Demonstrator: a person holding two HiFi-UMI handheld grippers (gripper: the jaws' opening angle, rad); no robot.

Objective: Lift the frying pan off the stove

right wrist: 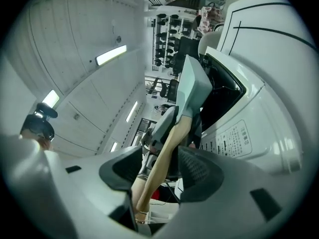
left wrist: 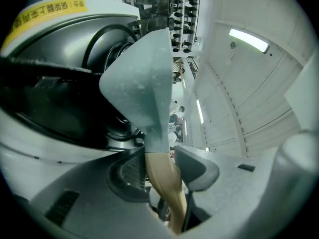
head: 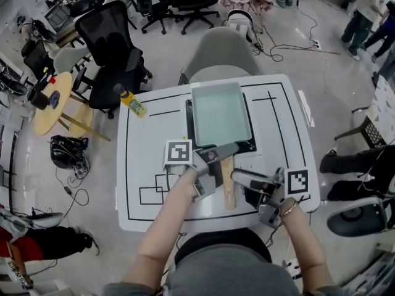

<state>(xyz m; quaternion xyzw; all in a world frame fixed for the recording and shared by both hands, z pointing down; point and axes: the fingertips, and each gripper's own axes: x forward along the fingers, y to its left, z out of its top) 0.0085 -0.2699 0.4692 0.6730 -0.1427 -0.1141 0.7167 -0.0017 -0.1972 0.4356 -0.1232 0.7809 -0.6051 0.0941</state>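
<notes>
A rectangular pale teal frying pan (head: 219,113) sits on a black portable stove (head: 189,113) at the back of the white table (head: 148,165). Its wooden handle (head: 229,187) points toward me. My left gripper (head: 223,164) straddles the handle close to the pan. In the left gripper view the handle (left wrist: 159,176) lies against the left pad (left wrist: 127,173), and a thin gap shows on the right side. My right gripper (head: 242,187) is just right of the handle's end. In its own view the handle (right wrist: 167,148) runs between the wide-apart pads without touching either.
A yellow bottle (head: 131,102) lies at the table's far left corner. A grey chair (head: 222,54) stands behind the table, with black office chairs (head: 108,42) and a round wooden table (head: 52,100) to the left. People stand at the far right.
</notes>
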